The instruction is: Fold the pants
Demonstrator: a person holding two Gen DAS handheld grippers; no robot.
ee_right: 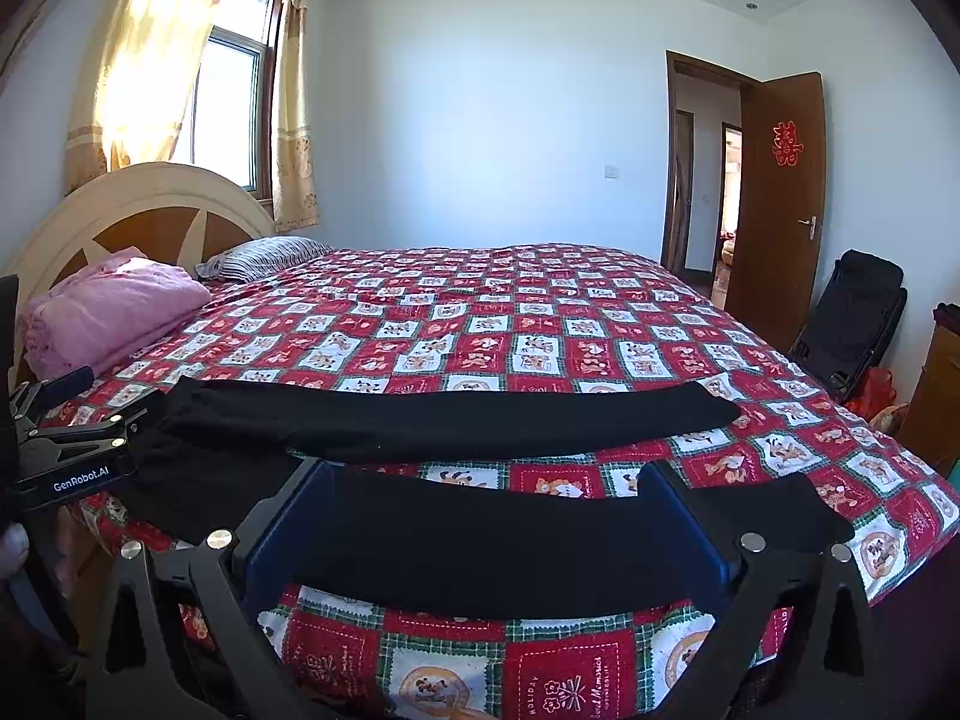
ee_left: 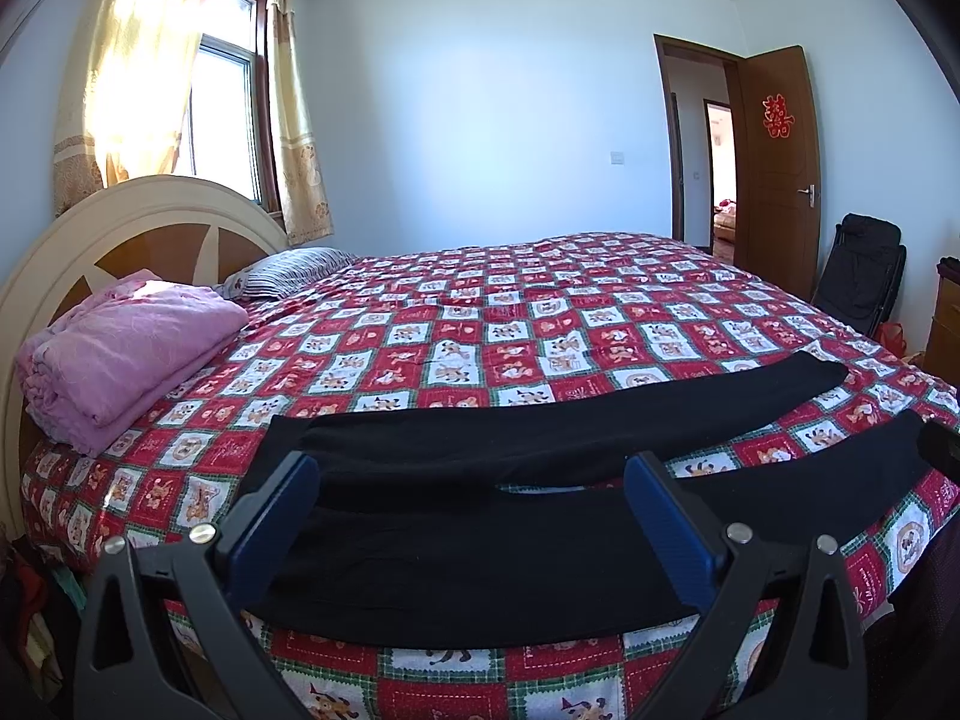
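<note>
Black pants (ee_left: pixel 480 564) lie flat along the near edge of the bed, waist to the left, the two legs spread apart toward the right. My left gripper (ee_left: pixel 471 480) is open, its blue fingers (ee_left: pixel 282 516) straddling the near leg close to the waist. My right gripper (ee_right: pixel 480 492) is open too, with blue fingers (ee_right: pixel 684 516) over the near leg (ee_right: pixel 480 546) further along. The far leg (ee_right: pixel 456 420) lies untouched. The left gripper's body (ee_right: pixel 72 456) shows at the left edge of the right wrist view.
The bed has a red checked cartoon quilt (ee_left: pixel 540 324). A folded pink blanket (ee_left: pixel 120 348) and a striped pillow (ee_left: pixel 288 276) sit by the headboard. A black folding chair (ee_left: pixel 858 276) and a wooden cabinet (ee_left: pixel 945 330) stand right of the bed, near the open door (ee_left: pixel 774 162).
</note>
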